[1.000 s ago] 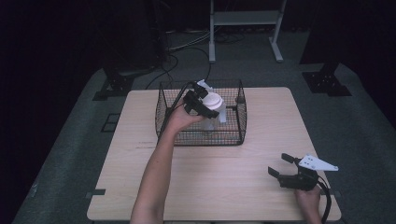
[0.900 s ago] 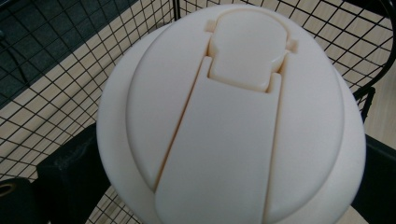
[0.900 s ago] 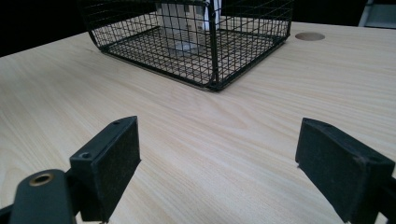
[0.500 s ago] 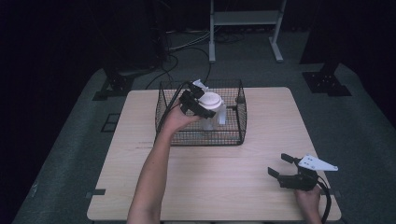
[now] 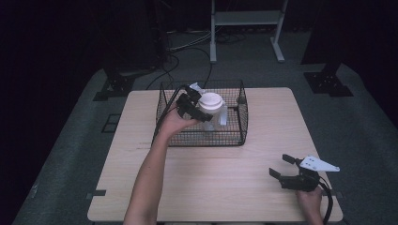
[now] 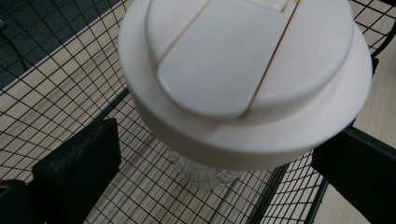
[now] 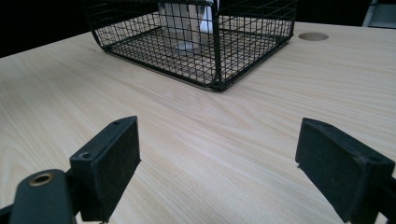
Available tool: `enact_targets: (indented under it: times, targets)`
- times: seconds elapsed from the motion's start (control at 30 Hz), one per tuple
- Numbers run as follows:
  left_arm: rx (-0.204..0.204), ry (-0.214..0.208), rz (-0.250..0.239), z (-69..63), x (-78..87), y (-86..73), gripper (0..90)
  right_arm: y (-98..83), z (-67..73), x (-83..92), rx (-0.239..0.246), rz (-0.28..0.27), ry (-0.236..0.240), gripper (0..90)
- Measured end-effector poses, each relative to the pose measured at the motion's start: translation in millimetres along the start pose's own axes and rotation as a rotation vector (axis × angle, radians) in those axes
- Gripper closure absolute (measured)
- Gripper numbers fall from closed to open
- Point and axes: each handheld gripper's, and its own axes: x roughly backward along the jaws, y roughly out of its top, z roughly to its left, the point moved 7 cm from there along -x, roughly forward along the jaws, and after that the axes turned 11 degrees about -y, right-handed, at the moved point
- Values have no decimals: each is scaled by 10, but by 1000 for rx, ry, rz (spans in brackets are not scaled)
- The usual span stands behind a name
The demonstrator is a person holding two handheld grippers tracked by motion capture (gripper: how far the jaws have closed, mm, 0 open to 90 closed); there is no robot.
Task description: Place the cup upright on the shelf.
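Changes noted across the last second are small and confined to the left side. The left gripper (image 5: 201, 106), jaws set either side of the white round lid of a clear plastic cup (image 5: 210, 102), has shifted slightly toward the far left of the black wire mesh basket (image 5: 237, 136) in the high view. The cup has travelled with it, its lid now a little higher and further from the person than one second ago. The person's left forearm (image 5: 149, 180) has straightened and extended further over the light wooden table (image 5: 220, 187); the hand has rotated slightly at the wrist.
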Motion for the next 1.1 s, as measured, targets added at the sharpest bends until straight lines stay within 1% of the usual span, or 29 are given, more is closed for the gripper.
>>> enact_targets:
  times: [0.03, 0.1, 0.2, 0.37, 0.4, 0.47, 0.53, 0.6, 0.73, 0.83, 0.93, 1.03, 1.1]
  targets:
    - [2, 4, 5, 3, 11, -11, 5, 0, 0, 0, 1, 0, 0, 128]
    - [-9, 9, 21, -2, 37, -34, 5, 0, 1, 1, 0, 1, 1, 128]
    - [-12, 8, 10, -21, 92, -53, 5, 0, 1, 0, 0, 0, 2, 128]
    - [-29, 15, 9, -57, 179, -107, 5, 0, 2, -1, 0, 1, 1, 128]
    - [-25, 10, 1, -66, 192, -118, 5, -1, 3, -1, 1, 2, 3, 129]
    - [-32, 19, 0, -71, 228, -146, 6, -4, 8, -1, 0, 8, 9, 128]
    - [-24, 5, -5, -82, 259, -169, 6, -6, 8, -4, 2, 10, 9, 128]
    - [-28, 7, -3, -88, 278, -182, 5, -6, 9, -6, 0, 11, 8, 128]
    - [-41, 3, -25, -156, 358, -223, 6, -8, 3, -10, 4, 13, 0, 128]
    - [-40, -5, -56, -190, 421, -249, 6, -12, 2, -16, 6, 18, -4, 128]
    - [-43, -6, -72, -216, 475, -284, 6, -18, 10, -20, 10, 24, -3, 129]
    - [-48, -2, -74, -237, 519, -324, 6, -20, 11, -24, 12, 27, -5, 128]
    - [-48, -11, -70, -259, 539, -357, 6, -22, 10, -26, 13, 30, -8, 128]
